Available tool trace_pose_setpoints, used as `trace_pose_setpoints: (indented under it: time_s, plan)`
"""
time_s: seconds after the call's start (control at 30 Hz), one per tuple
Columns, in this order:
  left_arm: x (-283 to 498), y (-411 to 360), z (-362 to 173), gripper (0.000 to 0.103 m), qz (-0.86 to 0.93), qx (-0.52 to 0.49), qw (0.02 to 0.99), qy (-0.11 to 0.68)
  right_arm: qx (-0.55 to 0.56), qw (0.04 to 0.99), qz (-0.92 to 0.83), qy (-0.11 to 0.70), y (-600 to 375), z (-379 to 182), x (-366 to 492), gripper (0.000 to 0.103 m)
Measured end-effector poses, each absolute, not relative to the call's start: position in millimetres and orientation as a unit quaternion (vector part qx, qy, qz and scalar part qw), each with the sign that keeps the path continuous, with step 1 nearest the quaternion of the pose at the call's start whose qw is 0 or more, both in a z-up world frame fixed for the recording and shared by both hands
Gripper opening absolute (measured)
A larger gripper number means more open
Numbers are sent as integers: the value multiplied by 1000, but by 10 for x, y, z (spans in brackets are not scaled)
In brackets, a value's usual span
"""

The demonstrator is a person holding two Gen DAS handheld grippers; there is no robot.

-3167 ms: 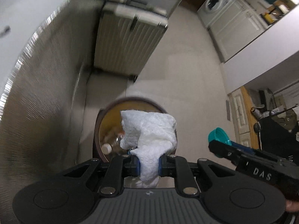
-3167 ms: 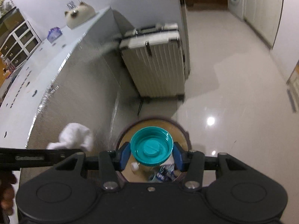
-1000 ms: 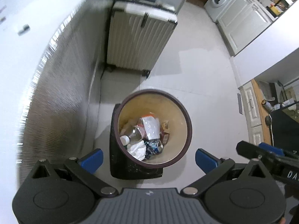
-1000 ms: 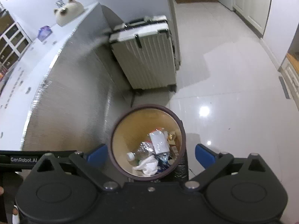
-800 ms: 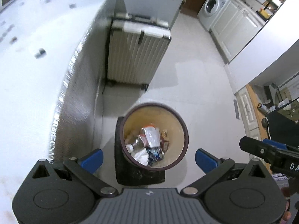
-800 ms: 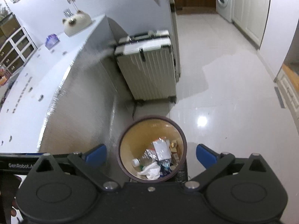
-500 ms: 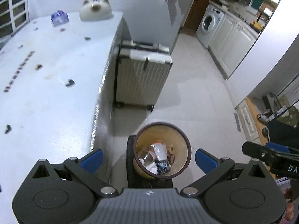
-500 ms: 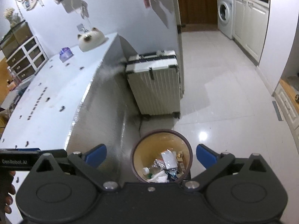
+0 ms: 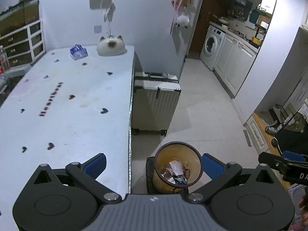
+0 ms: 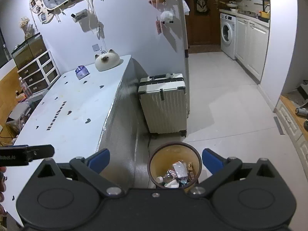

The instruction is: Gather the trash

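Observation:
A round tan trash bin (image 9: 196, 161) (image 10: 154, 162) with a dark rim stands on the floor beside the white table's end. Inside it lies trash (image 9: 176, 172) (image 10: 176, 175): a clear bottle, white paper and wrappers. My left gripper (image 9: 153, 163) is open and empty, high above the bin. My right gripper (image 10: 156, 158) is also open and empty, framing the bin from above. The right gripper's tip (image 9: 277, 160) shows at the right edge of the left wrist view, and the left gripper's tip (image 10: 32, 153) at the left edge of the right wrist view.
A long white table (image 9: 63, 104) (image 10: 71, 104) with small dark hearts carries a cat-shaped holder (image 9: 111, 45) (image 10: 107, 59) and a blue packet (image 9: 78, 51). A ribbed suitcase (image 9: 155, 104) (image 10: 164, 105) stands behind the bin. Tiled floor (image 9: 204, 115) leads to a washing machine (image 9: 211, 45) (image 10: 227, 30).
Both grippers let go of the white paper wad and the teal lid over the bin, then rose and tilted up. The table top and far room have come into view.

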State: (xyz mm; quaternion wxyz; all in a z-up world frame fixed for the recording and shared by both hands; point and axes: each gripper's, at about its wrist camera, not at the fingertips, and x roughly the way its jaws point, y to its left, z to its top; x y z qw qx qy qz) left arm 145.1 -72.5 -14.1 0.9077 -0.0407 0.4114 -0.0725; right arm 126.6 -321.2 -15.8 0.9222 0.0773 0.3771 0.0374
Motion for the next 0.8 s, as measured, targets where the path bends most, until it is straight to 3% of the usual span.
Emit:
trace_pose_setpoints:
  time_s: [0.8]
  plan:
    - [434, -820, 131, 103, -36, -1, 918, 395, 29, 929, 7, 370, -3217, 226, 315, 103]
